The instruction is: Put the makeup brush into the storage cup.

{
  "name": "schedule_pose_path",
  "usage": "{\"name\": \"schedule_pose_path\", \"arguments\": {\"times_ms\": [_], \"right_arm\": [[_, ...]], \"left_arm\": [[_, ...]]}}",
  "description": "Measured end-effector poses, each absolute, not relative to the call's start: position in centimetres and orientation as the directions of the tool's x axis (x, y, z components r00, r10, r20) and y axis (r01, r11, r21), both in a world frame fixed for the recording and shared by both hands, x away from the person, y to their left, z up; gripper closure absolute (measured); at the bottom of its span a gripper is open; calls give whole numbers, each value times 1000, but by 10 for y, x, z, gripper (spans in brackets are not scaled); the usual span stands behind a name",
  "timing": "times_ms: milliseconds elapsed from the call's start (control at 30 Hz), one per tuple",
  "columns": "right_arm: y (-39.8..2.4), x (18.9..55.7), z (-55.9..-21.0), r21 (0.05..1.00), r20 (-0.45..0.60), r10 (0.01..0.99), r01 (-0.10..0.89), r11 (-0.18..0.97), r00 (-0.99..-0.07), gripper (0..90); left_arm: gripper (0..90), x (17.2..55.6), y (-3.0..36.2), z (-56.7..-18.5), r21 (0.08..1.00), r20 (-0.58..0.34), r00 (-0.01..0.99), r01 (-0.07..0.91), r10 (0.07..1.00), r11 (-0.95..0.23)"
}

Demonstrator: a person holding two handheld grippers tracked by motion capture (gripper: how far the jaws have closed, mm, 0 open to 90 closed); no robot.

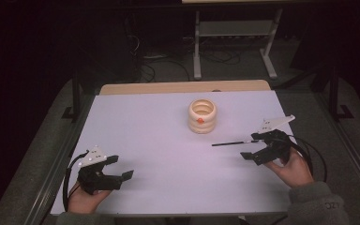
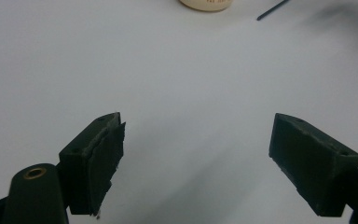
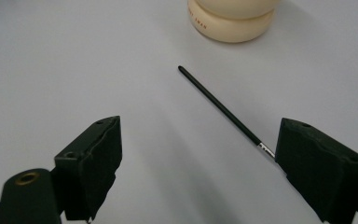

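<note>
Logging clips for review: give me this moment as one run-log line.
left claw: open, idle over white table | right claw: open beside thin black stick | stick lies flat, ungrasped | cream ribbed holder: upright, apart

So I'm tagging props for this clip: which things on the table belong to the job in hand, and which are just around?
In the job:
- thin black stick, lying by the open right gripper
- cream ringed holder, past the stick's tip

Just around:
- left gripper, open over bare table
- metal frame on the floor behind

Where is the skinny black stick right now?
The thin black stick lies flat on the white table, right of centre, between the cream ringed holder and the open right gripper.
</note>
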State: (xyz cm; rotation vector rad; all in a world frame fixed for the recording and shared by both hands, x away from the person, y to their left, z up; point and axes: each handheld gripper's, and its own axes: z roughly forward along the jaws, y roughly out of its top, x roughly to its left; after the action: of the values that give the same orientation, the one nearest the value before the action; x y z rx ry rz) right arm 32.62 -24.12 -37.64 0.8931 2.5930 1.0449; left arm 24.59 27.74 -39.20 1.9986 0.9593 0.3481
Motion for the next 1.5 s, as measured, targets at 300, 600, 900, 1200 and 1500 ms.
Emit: {"name": "schedule_pose_path", "arguments": {"times_ms": [300, 600, 900, 1200, 1500], "right_arm": [[-235, 352, -371, 653, 29, 581, 456, 605, -813, 140], [-222, 374, -374, 612, 15, 537, 432, 662, -844, 178], [-215, 399, -388, 563, 9, 464, 388, 730, -886, 277], [-208, 415, -412, 482, 19, 398, 358, 800, -917, 459], [-205, 421, -423, 424, 11, 354, 325, 845, -935, 588]], "left_arm": [[174, 247, 277, -392, 807, -107, 667, 491, 737, -328], [174, 248, 277, -393, 806, -106, 669, 491, 736, -331], [174, 249, 276, -394, 805, -109, 669, 493, 735, -329], [174, 251, 276, -395, 800, -100, 678, 490, 728, -346], [175, 251, 274, -396, 801, -110, 678, 494, 727, -339]]}}
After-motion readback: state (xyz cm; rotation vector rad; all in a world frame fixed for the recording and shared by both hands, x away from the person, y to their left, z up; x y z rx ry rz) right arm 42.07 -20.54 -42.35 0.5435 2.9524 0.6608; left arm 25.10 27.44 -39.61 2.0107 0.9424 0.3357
